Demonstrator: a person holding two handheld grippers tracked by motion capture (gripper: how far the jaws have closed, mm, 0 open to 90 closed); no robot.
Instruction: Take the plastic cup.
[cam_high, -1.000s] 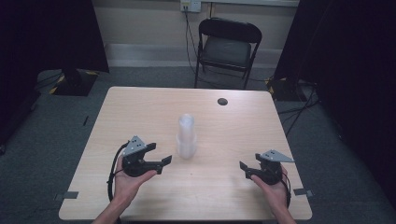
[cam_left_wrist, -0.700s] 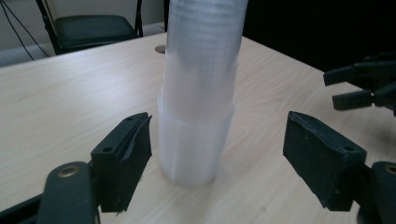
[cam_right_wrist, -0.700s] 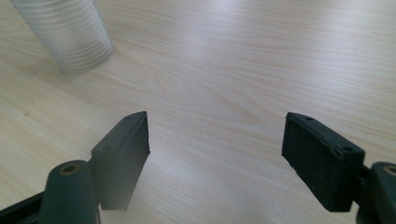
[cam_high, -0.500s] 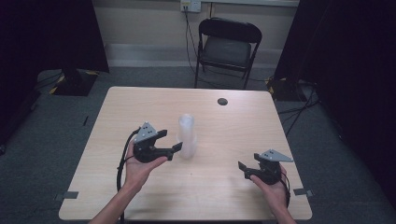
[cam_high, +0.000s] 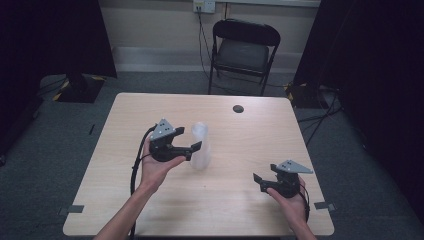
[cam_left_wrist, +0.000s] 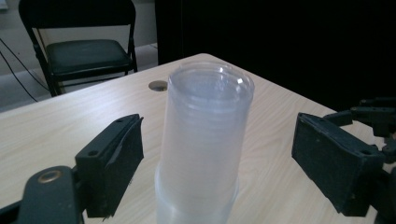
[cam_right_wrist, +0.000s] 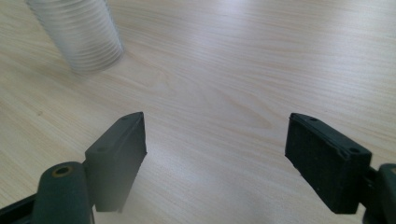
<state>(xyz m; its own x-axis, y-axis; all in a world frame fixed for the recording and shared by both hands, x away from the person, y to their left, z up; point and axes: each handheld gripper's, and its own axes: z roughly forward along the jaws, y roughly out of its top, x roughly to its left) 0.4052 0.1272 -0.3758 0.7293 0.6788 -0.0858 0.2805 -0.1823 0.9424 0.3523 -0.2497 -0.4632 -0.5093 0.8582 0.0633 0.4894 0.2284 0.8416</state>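
A: Main object?
B: Stack of clear plastic cups (cam_high: 200, 145), nested, upright, mid-table, a bit left of centre. Rims show as ridges in the right gripper view (cam_right_wrist: 83, 32).
A: Handling?
B: Probably very light, thin-walled, slick. Squeezes easily, tips easily since it's tall. I'd grip it on the middle of the stack where the layered walls stiffen it, gentle pressure.
A: Left gripper (cam_high: 189, 141)?
B: Jaws wide apart, one on each side of the stack, not touching it; see the left gripper view (cam_left_wrist: 205, 140). Nothing held.
A: Right gripper (cam_high: 264, 181)?
B: Near the table's (cam_high: 240, 210) front right, well apart from the cups. Jaws spread wide, empty.
A: Else?
B: Dark round hole (cam_high: 238, 108) in the tabletop, folding chair (cam_high: 243, 50) behind.
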